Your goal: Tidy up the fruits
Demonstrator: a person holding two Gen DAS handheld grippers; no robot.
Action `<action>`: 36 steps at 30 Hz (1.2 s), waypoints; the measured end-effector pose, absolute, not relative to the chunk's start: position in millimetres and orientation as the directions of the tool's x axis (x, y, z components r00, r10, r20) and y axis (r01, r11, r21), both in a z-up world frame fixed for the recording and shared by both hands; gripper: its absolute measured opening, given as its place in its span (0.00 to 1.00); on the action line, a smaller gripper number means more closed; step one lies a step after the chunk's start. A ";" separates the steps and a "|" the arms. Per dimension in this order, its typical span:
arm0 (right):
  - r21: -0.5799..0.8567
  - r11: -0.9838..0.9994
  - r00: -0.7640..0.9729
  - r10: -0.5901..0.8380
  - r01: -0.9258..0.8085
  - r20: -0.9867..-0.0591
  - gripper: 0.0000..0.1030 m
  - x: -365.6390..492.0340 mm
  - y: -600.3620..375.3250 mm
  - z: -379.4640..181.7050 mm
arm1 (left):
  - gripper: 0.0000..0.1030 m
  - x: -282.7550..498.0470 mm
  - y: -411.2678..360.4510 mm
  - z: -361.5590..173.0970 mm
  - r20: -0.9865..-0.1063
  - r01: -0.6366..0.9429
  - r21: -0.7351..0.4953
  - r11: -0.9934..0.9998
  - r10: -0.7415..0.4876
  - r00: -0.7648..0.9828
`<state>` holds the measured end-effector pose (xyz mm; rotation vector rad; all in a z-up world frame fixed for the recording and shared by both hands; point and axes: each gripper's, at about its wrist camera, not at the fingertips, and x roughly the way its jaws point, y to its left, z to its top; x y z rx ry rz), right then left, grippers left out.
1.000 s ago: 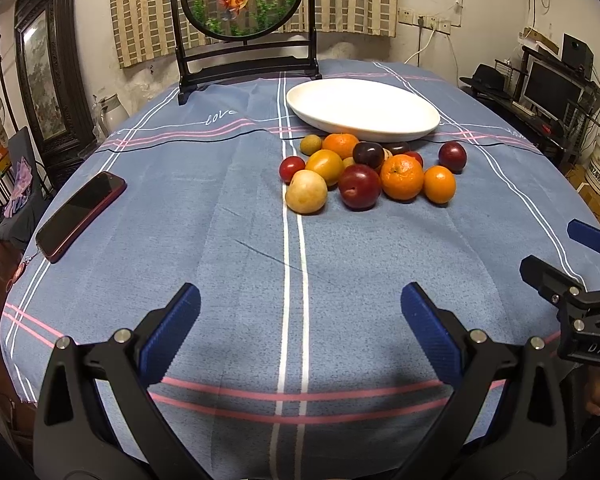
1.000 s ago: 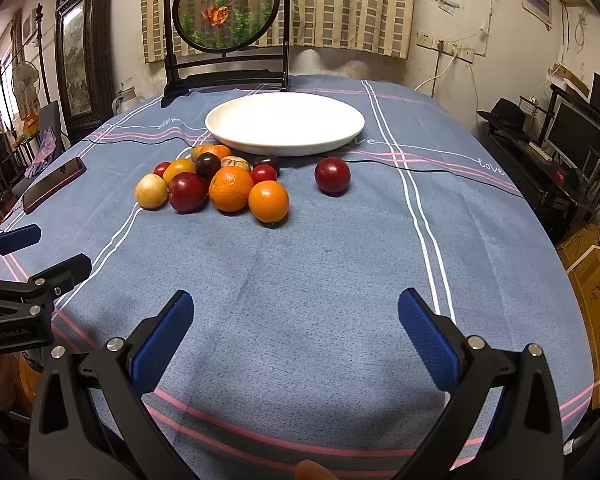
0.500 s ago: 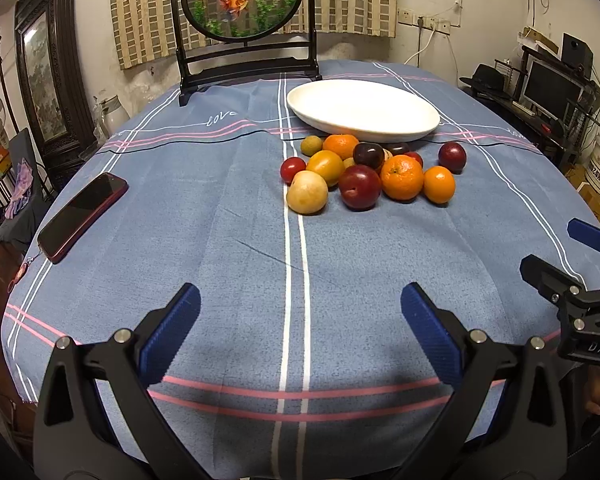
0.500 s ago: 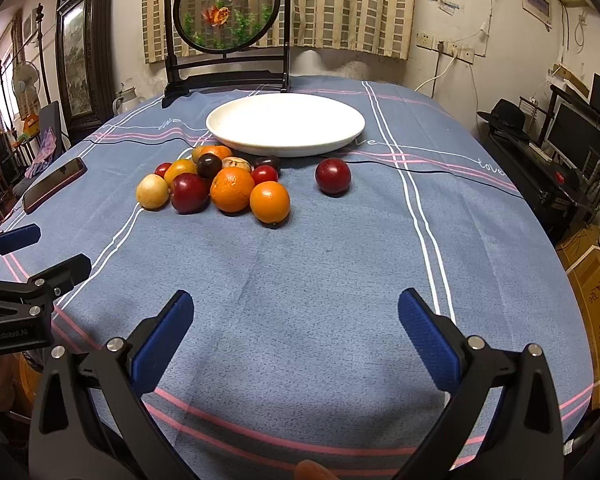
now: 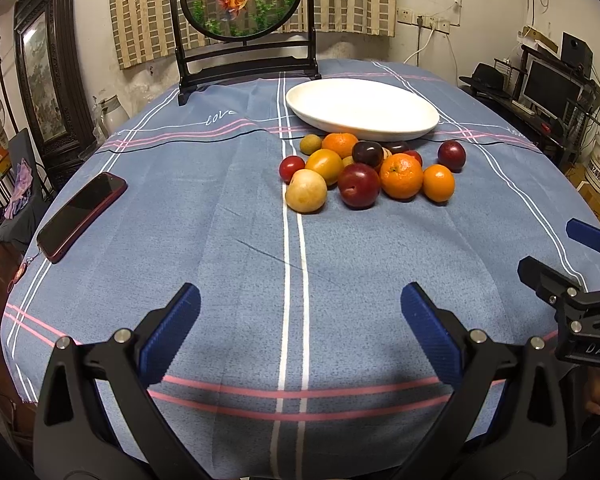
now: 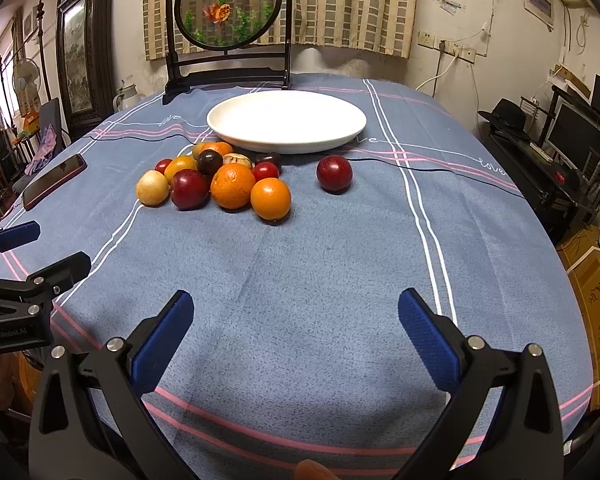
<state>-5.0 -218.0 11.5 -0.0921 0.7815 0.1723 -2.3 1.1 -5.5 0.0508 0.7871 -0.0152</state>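
A pile of fruit lies on the blue cloth just in front of an empty white plate: oranges, red and dark plums, a pale yellow fruit. One red plum sits apart to the right of the pile, before the plate. My left gripper is open and empty, well short of the fruit. My right gripper is open and empty, also near the table's front edge. Each gripper shows at the side of the other's view.
A red phone lies on the left of the table. A round framed goldfish screen on a dark stand stands behind the plate. A desk with a monitor stands off to the right.
Both views have crept very slightly toward the fruit; the fruit, plate and phone lie as before, and both grippers stay open.
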 end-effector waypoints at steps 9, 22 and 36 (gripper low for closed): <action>-0.019 0.982 0.695 0.119 -0.187 -0.709 0.99 -4.8 -217.6 11.2 | 0.98 -2.3 1.2 -5.5 -0.709 0.033 0.040 0.999 0.005 0.705; -0.023 0.982 0.685 0.114 -0.188 -0.720 0.99 4.0 -218.9 7.6 | 0.98 5.4 2.2 -9.7 -0.717 0.043 0.036 0.998 -0.005 0.697; 0.068 0.960 0.597 0.224 -0.272 -0.770 0.91 63.8 -218.3 8.3 | 0.98 39.6 28.5 -8.2 -0.701 0.067 0.011 0.998 -0.040 0.712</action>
